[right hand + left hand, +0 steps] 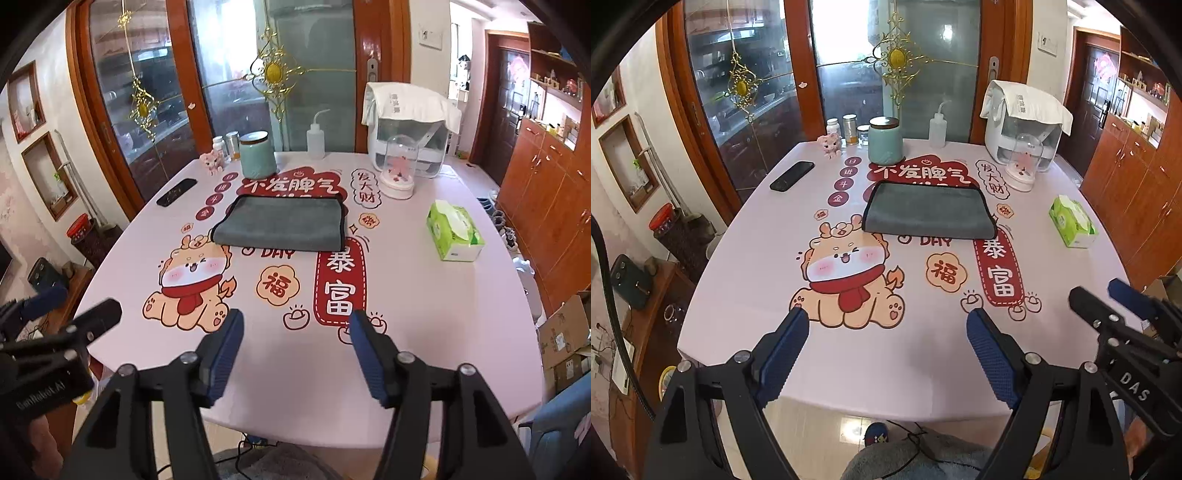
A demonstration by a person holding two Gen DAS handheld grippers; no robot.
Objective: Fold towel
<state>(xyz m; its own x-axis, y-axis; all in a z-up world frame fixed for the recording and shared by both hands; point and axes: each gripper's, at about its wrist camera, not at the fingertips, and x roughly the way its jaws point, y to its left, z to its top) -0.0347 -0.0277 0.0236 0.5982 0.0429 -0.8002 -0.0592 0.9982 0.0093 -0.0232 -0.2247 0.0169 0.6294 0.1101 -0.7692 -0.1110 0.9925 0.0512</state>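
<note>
Pink printed tablecloth covers the table, with glass doors behind. Over its near edge the left gripper hangs with jaws spread wide and nothing between them; the right gripper does the same beside it, likely a ready pose ahead of a reach. Well beyond both, mid-table, lies the grey towel, flat and seemingly folded over once, its bound edges at the sides. A jar, phone and tissue box stand around it, leaving working room. Only the right view shows cardboard boxes on the floor.
</note>
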